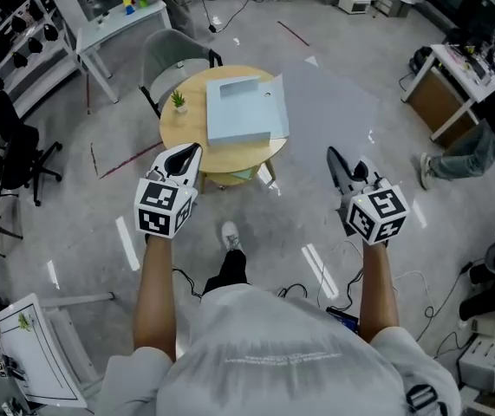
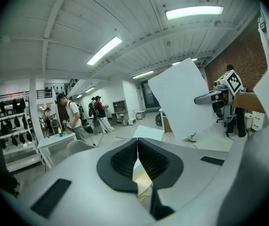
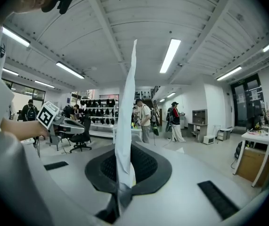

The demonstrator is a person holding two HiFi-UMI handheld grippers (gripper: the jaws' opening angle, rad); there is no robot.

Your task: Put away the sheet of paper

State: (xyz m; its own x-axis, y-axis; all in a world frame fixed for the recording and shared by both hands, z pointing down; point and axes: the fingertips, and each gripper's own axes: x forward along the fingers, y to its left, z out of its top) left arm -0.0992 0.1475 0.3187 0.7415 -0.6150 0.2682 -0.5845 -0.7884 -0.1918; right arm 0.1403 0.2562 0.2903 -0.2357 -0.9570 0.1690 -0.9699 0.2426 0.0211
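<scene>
My right gripper (image 1: 335, 157) is shut on the lower edge of a large pale sheet of paper (image 1: 329, 115), which rises from the jaws out over the floor. In the right gripper view the paper (image 3: 126, 107) stands edge-on, pinched between the black pads of the right gripper (image 3: 124, 147). In the left gripper view it is a white sheet (image 2: 181, 98). My left gripper (image 1: 193, 151) hangs over the near edge of a round wooden table (image 1: 186, 137), its jaws (image 2: 137, 142) shut and empty. A pale blue flat box or folder (image 1: 243, 111) lies on the table.
A small potted plant (image 1: 179, 100) stands on the table's left side. A grey chair (image 1: 173, 50) sits behind it, a white table (image 1: 117, 24) farther back. There are a black office chair (image 1: 13, 146) at left, a desk (image 1: 455, 76) and a seated person (image 1: 477, 146) at right, and cables by my feet.
</scene>
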